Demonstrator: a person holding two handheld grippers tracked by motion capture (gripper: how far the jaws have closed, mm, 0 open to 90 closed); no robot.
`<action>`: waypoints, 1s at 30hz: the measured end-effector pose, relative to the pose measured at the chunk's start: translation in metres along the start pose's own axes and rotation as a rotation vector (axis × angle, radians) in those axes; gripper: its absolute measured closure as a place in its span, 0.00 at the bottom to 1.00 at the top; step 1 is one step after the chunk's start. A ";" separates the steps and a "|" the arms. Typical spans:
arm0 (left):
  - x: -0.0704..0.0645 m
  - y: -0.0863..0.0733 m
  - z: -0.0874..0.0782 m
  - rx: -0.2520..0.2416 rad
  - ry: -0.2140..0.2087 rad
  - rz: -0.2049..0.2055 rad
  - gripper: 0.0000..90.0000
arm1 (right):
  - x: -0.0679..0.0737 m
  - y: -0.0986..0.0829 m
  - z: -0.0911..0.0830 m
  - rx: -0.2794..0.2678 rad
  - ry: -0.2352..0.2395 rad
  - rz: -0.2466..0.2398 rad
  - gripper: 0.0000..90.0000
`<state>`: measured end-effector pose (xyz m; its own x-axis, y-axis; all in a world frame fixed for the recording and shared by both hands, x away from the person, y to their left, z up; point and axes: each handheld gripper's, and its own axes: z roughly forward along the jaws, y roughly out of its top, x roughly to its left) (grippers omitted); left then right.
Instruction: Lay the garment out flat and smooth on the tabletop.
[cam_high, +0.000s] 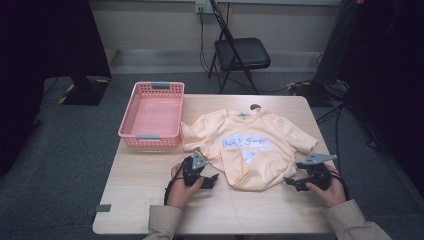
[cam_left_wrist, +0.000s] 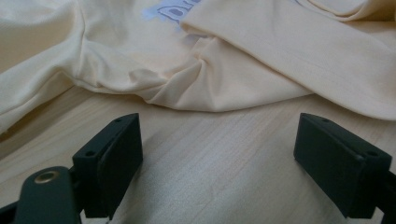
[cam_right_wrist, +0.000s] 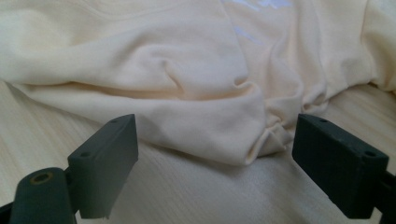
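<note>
A pale yellow T-shirt (cam_high: 255, 150) with a white-and-blue print lies crumpled on the wooden table (cam_high: 150, 200), its lower hem folded up. My left gripper (cam_high: 214, 180) rests on the table just left of the shirt's lower left edge, open with nothing between its jaws; the rumpled shirt edge (cam_left_wrist: 196, 84) lies a little beyond them. My right gripper (cam_high: 291, 183) sits at the shirt's lower right corner, open too, and a bunched fold of the shirt (cam_right_wrist: 224, 130) reaches close to the gap between its jaws (cam_right_wrist: 215, 168). Each gripper is held by a hand in a beige sleeve.
A pink plastic basket (cam_high: 152, 137) stands empty at the table's back left, just beside the shirt's left sleeve. A black folding chair (cam_high: 240, 55) stands on the floor behind the table. Bare tabletop stretches along the front edge and at the left.
</note>
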<state>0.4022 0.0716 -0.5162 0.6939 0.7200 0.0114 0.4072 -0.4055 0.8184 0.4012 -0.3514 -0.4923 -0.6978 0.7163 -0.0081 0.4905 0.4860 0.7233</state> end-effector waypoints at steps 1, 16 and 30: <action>0.000 0.000 0.000 0.000 0.000 0.000 0.17 | 0.000 0.002 -0.001 -0.003 -0.003 -0.005 0.15; 0.000 0.000 0.000 0.000 0.000 0.000 0.17 | -0.008 0.033 0.011 -0.053 -0.004 0.022 0.26; 0.000 0.000 0.000 0.000 0.000 -0.001 0.17 | 0.001 0.063 0.045 -0.072 0.003 -0.009 0.46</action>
<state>0.4022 0.0715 -0.5162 0.6938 0.7201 0.0109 0.4074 -0.4049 0.8186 0.4550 -0.2971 -0.4778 -0.7038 0.7103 -0.0126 0.4455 0.4551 0.7710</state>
